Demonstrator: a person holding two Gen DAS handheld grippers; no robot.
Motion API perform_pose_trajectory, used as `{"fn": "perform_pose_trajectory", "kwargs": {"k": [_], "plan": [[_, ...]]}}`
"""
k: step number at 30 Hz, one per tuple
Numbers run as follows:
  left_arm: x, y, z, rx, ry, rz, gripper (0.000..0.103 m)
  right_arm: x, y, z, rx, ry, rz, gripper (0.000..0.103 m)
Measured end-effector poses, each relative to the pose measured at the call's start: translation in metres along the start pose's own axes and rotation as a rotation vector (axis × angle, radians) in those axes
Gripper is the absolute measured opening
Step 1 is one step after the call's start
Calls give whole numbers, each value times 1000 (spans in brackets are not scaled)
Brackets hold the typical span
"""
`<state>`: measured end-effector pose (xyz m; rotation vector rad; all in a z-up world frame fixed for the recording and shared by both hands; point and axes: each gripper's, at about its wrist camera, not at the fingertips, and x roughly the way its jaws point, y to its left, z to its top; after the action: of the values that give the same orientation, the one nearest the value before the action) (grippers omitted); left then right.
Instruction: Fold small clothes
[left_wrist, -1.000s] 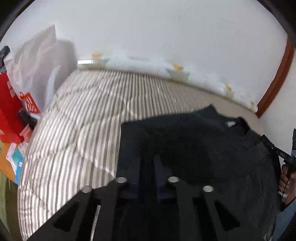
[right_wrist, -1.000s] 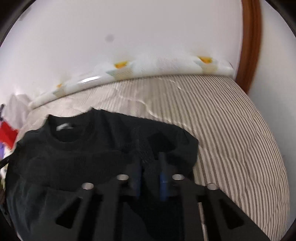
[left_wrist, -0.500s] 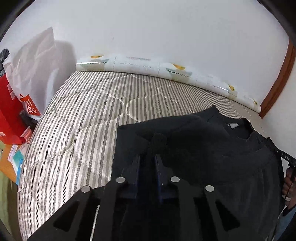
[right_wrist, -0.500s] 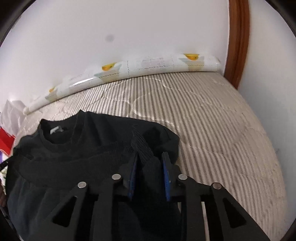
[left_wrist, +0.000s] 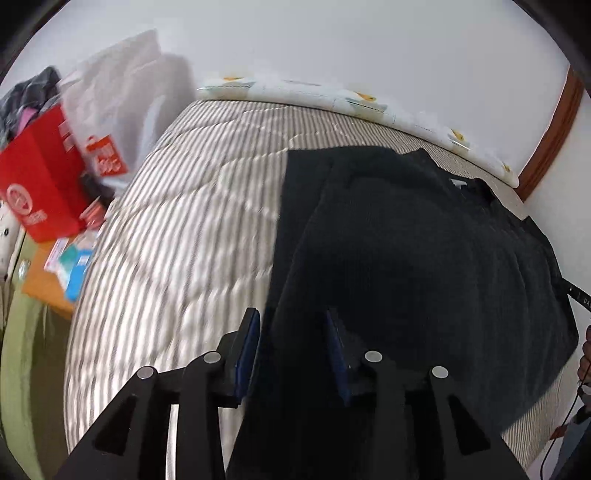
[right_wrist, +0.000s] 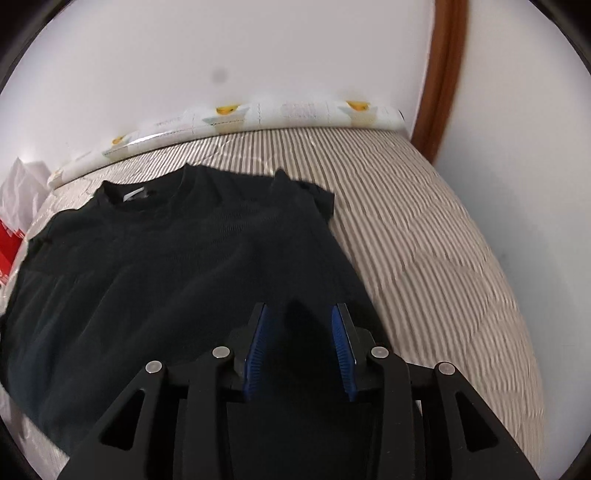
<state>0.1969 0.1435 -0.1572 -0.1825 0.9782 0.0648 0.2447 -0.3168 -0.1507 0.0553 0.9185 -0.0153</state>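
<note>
A black short-sleeved shirt (left_wrist: 413, 251) lies spread on a striped mattress (left_wrist: 177, 236), its collar toward the wall. My left gripper (left_wrist: 293, 321) is open over the shirt's left edge, with black cloth between the jaws. In the right wrist view the same shirt (right_wrist: 177, 266) lies flat with its collar and white label at the back. My right gripper (right_wrist: 300, 314) is open above the shirt's right side, near the right edge. Neither gripper holds the cloth.
A rolled white mat with yellow prints (right_wrist: 280, 114) lies along the wall behind the mattress (right_wrist: 436, 258). A red box (left_wrist: 40, 184), a white plastic bag (left_wrist: 122, 96) and small packets stand left of the bed. A brown door frame (right_wrist: 443, 74) rises at the right.
Both grippers were shut on the shirt's sleeves and have let go. Both now stand open and have drawn back toward the hem. The shirt lies flatter.
</note>
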Motion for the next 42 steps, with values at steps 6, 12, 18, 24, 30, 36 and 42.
{"fn": "perform_pose_trajectory", "kwargs": {"k": [6, 12, 18, 24, 30, 36, 42], "plan": [[-25, 16, -41, -50, -14, -53, 39, -30, 48, -19, -95, -19, 43, 40], [-55, 37, -74, -86, -22, -92, 39, -52, 126, -39, -212, -33, 116, 45], [-71, 60, -110, -103, -7, -71, 40, -62, 213, -71, -335, -32, 196, 53], [-82, 74, -131, -99, -21, -86, 55, -77, 298, -112, -477, -39, 246, 55], [-85, 85, -139, -98, -39, -130, 58, -96, 353, -143, -597, -66, 276, 60], [-86, 90, -140, -57, -40, -170, 60, -96, 389, -159, -662, -79, 258, 64], [-85, 105, -136, -40, -38, -197, 61, -86, 414, -162, -690, -95, 248, 70]]}}
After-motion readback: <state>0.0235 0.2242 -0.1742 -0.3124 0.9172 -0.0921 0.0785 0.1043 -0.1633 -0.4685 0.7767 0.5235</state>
